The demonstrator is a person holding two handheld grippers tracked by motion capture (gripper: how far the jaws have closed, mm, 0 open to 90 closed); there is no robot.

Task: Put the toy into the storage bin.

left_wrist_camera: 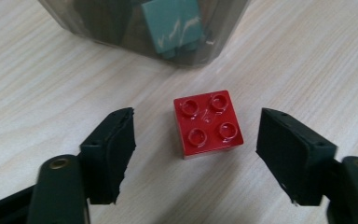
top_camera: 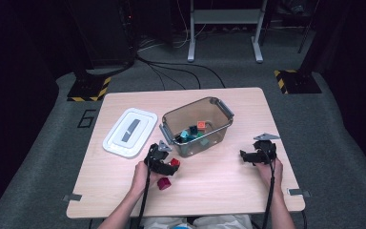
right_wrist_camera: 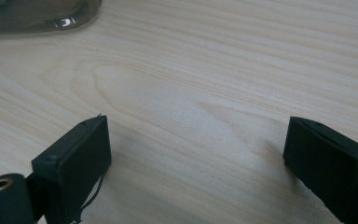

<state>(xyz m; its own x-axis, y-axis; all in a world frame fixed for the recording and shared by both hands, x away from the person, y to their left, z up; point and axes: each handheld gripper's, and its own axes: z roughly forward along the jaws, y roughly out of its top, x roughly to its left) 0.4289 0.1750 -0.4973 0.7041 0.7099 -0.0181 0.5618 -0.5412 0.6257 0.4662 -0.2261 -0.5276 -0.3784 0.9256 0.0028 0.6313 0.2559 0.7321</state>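
Note:
A red four-stud brick (left_wrist_camera: 207, 123) lies studs-up on the wooden table (top_camera: 219, 186), just in front of the clear bin. My left gripper (left_wrist_camera: 198, 123) is down at it, one jaw on each side, with a gap between each pad and the brick, so it is open. From above, that gripper (top_camera: 164, 160) sits at the bin's near left corner with the red brick (top_camera: 174, 162) at its tip. My right gripper (top_camera: 245, 156) rests low over bare table to the right of the bin. Its jaws (right_wrist_camera: 196, 135) stand wide open with nothing between them.
The clear bin (top_camera: 219, 107) stands mid-table with several coloured bricks inside; its wall (left_wrist_camera: 121, 28) is just beyond the red brick. A white lid (top_camera: 129, 132) lies to the bin's left. A dark red brick (top_camera: 164, 183) lies by my left hand.

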